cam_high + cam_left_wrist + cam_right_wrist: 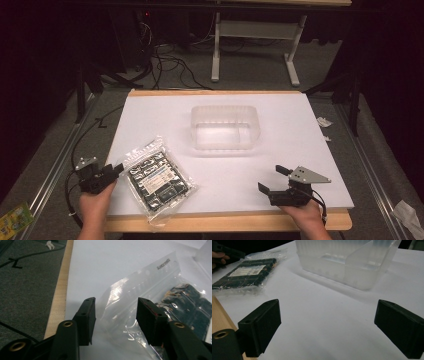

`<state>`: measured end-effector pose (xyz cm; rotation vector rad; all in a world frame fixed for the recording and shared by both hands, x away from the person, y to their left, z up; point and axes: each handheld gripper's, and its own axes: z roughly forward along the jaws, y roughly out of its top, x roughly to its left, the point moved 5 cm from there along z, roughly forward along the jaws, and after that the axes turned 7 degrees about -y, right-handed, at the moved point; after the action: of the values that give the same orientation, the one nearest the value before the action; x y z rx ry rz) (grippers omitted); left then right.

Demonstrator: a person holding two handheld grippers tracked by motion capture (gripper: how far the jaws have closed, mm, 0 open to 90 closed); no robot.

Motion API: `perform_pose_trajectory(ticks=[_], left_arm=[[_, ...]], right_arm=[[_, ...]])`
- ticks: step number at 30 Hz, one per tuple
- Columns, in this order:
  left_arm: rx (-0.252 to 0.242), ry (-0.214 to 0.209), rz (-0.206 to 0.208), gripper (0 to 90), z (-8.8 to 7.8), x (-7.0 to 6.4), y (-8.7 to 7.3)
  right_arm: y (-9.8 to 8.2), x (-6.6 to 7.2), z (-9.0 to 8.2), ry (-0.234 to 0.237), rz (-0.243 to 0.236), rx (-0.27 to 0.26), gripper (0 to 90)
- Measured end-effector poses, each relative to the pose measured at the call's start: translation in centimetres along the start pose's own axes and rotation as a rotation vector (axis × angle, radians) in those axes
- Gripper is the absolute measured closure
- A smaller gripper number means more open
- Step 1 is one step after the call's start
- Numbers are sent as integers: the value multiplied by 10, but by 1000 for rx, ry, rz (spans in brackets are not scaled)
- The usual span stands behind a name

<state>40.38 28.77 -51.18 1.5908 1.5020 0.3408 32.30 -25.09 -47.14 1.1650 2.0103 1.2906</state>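
Observation:
A clear plastic bag (157,177) of flat black parts with a white label lies on the white board (280,115) at the front left. My left gripper (116,170) sits at the bag's left corner. In the left gripper view it is open (116,307), its jaws on either side of the bag's empty clear edge (140,282). An empty clear plastic container (225,127) with a divider stands at the board's middle. My right gripper (272,180) is open at the front right. Its jaws (327,320) stand wide over bare board, facing the container (347,262) and the bag (247,272).
The board rests on a wooden table whose edge (225,221) shows in front. Grey carpet with cables (170,65) and a white table frame (216,50) lie beyond. Paper scraps (324,121) sit off the right edge, and a green packet (12,217) lies on the floor at the lower left.

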Motion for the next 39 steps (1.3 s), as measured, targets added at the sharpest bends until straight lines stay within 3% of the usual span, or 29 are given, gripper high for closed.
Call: perform_pose_trajectory(ticks=[7,11,14,17,22,29,39], left_arm=[[43,10,28,641,5,-2,-1],[59,-15,45,771,5,-5,-3],[58,-36,105,869,4,-11,-5],[58,-43,120,889,4,-12,-6],[-15,-69,114,896,-3,-17,-3],[-103,-72,154,896,-18,-31,8],[-243,-111,250,895,-51,-69,26]], right_arm=[[-1,-1,2,4,1,9,77],[-1,-1,2,2,-1,9,80],[0,-1,1,0,-5,5,82],[0,-2,1,-7,0,3,84],[1,-5,0,-19,9,-10,86],[2,-7,-1,-21,27,-14,87],[3,-7,-3,-28,25,-31,88]])
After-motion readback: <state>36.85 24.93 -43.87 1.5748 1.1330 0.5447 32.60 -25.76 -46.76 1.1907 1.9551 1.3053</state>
